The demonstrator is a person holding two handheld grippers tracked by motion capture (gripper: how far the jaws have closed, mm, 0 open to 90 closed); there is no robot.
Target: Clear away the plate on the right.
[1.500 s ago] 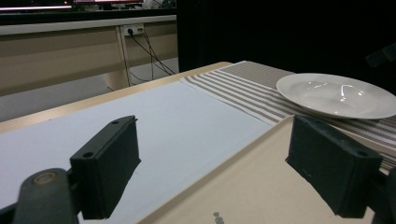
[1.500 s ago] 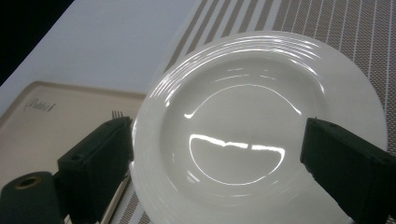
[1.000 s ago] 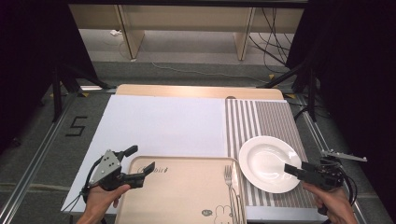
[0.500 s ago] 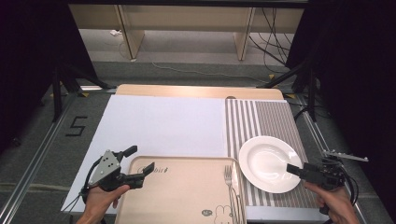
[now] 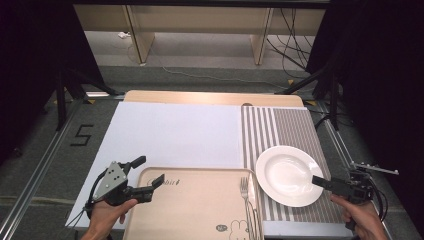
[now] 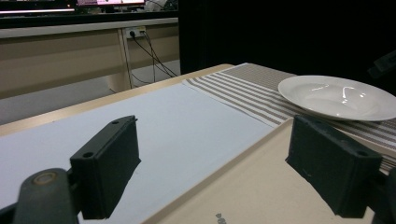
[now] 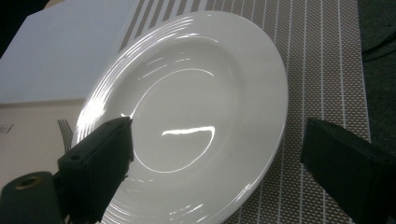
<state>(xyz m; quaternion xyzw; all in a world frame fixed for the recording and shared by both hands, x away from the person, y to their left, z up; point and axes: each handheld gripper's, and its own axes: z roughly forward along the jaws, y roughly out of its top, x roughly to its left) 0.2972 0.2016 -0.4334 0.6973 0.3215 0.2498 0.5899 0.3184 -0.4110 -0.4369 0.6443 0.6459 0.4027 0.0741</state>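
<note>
Right tool [image 5: 325, 183] has pulled back off the white plate [image 5: 287, 175] to its near-right rim, jaws wide and empty, plate flat on the striped mat [image 5: 290, 130]; left tool [image 5: 142, 177] unmoved, wide astride the tray [image 5: 195, 210] corner, likely released.

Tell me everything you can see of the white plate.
The white plate is round, glossy and ceramic-looking, with a wide rim bearing faint concentric ridges and a shallow well. It is empty and sits flat, right way up, on the striped placemat, beside the beige tray and its fork. The right gripper is open at its near-right edge, one jaw over the rim, the other over the mat; whether either touches the plate I cannot tell.
</note>
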